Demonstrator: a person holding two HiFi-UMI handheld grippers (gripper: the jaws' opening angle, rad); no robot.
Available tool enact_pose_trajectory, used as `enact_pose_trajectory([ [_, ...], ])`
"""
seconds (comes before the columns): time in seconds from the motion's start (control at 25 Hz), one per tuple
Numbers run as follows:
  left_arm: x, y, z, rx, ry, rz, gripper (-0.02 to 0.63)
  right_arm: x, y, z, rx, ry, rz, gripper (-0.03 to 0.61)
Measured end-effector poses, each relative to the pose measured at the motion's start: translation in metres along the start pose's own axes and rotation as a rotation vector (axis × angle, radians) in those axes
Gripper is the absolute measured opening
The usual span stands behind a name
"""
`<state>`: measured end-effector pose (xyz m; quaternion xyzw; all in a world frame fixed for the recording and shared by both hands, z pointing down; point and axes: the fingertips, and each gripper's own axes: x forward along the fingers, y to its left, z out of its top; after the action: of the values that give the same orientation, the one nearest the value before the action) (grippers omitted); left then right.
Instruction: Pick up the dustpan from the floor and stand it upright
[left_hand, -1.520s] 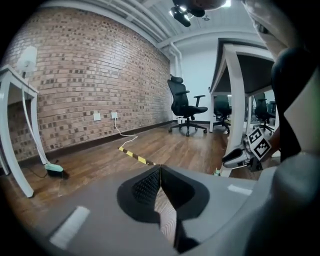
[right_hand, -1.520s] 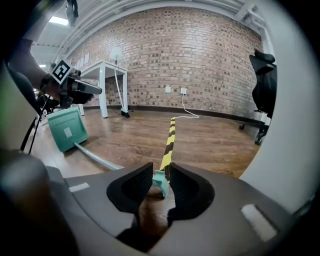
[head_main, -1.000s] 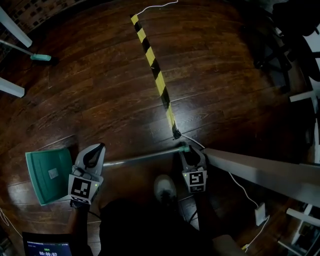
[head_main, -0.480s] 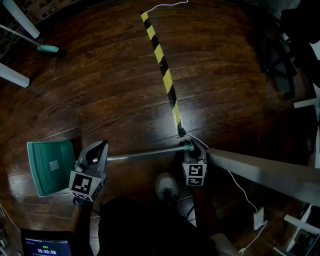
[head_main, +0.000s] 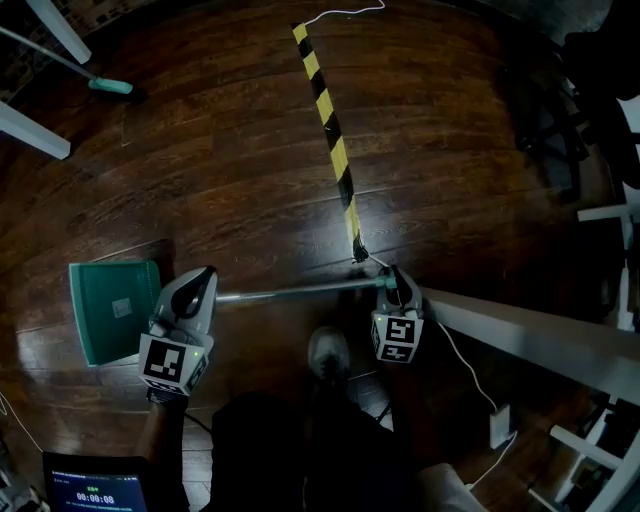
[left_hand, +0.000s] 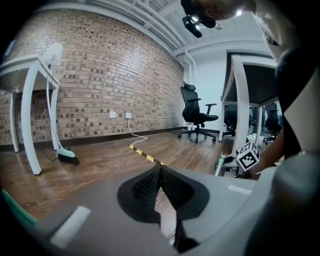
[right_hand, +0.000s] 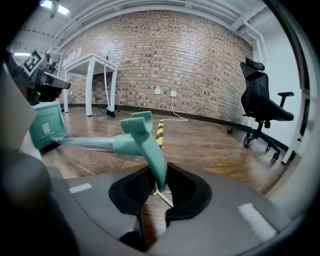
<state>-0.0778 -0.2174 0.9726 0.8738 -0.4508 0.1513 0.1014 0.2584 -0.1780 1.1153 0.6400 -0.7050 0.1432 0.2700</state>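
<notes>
The green dustpan lies to the left, and its metal pole runs right to a green handle end. My right gripper is shut on that handle end, which stands up between its pads. The pan hangs tilted at the pole's far end. My left gripper is beside the pan where the pole joins it. Its jaws meet at the tips, with nothing showing between them. A sliver of green shows at the lower left of the left gripper view.
Yellow-black tape runs up the dark wood floor. A white cable and a white table beam lie to the right. A broom and white table legs are at the far left, and an office chair stands by the brick wall. A person's shoe is below the pole.
Both grippers have risen together with the pole. The pan has moved up and to the right, closer to the left gripper, and the pole now lies more level across the view.
</notes>
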Motion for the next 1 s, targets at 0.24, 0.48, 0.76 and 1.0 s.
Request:
enact_pose_trajectory([
  [0.24,-0.066,0.022,0.09,-0.068,0.008,0.073,0.002,-0.056,-0.01,0.085,-0.075,0.071,-0.015,0.091],
  [0.48,-0.136,0.06,0.191,-0.128,-0.022,0.174,0.002,-0.091,-0.004,0.178,-0.172,0.078,-0.002,0.104],
  [0.76,-0.203,0.074,0.3,-0.147,-0.031,0.231,0.002,-0.14,0.002,0.276,-0.231,0.093,0.004,0.137],
  [1.0,-0.246,0.076,0.36,-0.151,-0.032,0.255,0.002,-0.173,0.023,0.334,-0.349,0.125,0.013,0.153],
])
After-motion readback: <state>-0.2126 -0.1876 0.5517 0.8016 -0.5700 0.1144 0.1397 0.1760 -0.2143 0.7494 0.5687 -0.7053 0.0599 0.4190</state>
